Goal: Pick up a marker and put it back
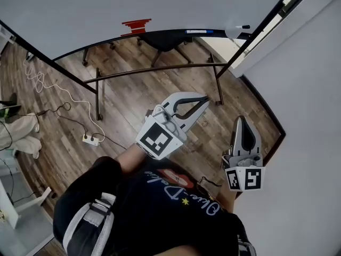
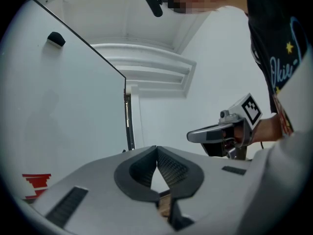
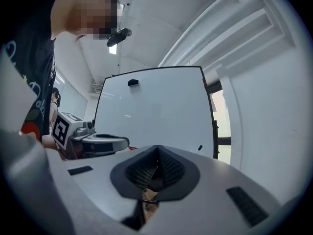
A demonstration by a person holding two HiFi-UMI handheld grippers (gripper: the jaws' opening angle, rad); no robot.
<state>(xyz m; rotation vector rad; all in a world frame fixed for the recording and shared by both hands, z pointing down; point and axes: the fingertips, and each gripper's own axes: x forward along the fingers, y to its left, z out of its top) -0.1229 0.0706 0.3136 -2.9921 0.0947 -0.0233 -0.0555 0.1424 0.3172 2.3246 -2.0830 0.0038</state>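
The big whiteboard [image 1: 160, 4] stood in front of the person, on a frame over the wood floor [image 1: 133, 116]. Both grippers pointed at it, side by side. The left gripper [image 1: 204, 99] had its jaws pressed together with nothing in them. The right gripper [image 1: 241, 119] was the same, closed tight and empty. A tiny dark stick, likely the marker [image 3: 199, 147], sat near the bottom right corner of the whiteboard, a bit tilted. It was ahead of both grippers and well apart from them. The right gripper looked nearer to it, so that one would probably reach and would need to open first.
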